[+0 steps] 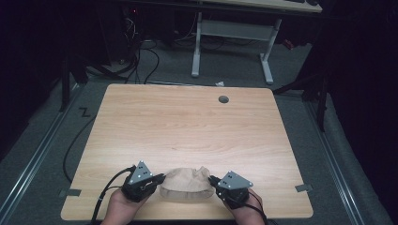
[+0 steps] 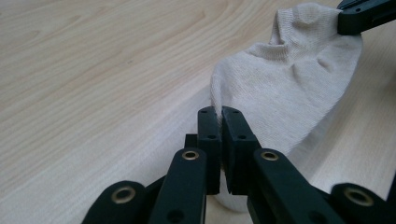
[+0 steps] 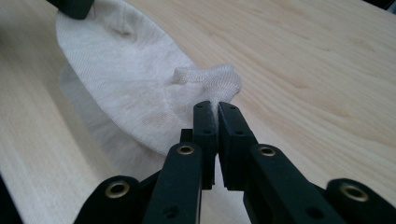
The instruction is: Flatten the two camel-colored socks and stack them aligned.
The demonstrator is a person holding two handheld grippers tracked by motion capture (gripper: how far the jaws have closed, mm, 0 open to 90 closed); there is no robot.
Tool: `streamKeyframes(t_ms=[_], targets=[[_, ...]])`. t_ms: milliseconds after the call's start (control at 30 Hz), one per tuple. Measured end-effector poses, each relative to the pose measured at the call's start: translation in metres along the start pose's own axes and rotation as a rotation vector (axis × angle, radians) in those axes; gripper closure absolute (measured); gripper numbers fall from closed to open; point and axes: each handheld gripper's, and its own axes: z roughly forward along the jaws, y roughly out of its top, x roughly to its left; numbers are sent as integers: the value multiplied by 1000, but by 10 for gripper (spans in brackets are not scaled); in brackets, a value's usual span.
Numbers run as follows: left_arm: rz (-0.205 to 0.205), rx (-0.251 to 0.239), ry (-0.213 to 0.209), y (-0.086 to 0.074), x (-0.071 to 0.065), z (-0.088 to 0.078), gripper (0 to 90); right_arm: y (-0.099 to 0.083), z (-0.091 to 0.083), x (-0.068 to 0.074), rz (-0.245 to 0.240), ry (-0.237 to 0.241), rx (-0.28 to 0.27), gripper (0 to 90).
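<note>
Beige sock [image 1: 185,185] pinched at both ends, near the table's [image 1: 187,122] front edge.
Left gripper [image 1: 162,178] and right gripper [image 1: 211,179] each clamp an end; grasp looks done, while laying it flat or folding remains.

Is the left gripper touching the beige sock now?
Touching. In the left gripper view, the left gripper has its jaws closed on the edge of the sock, with the fabric pinched between them.

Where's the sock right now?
In the high view the beige sock hangs stretched between the left gripper and right gripper, over the wooden table's near edge.
</note>
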Motion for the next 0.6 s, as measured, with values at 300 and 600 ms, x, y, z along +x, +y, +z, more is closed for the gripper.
streamKeyframes(t_ms=[300, 600], targets=[[-10, 90, -19, -12, -3, 9, 851, -12, 6, 6, -12, 31, 61, 861], [12, 117, -9, -14, -8, 15, 768, -21, 11, 6, -4, 40, 108, 845]])
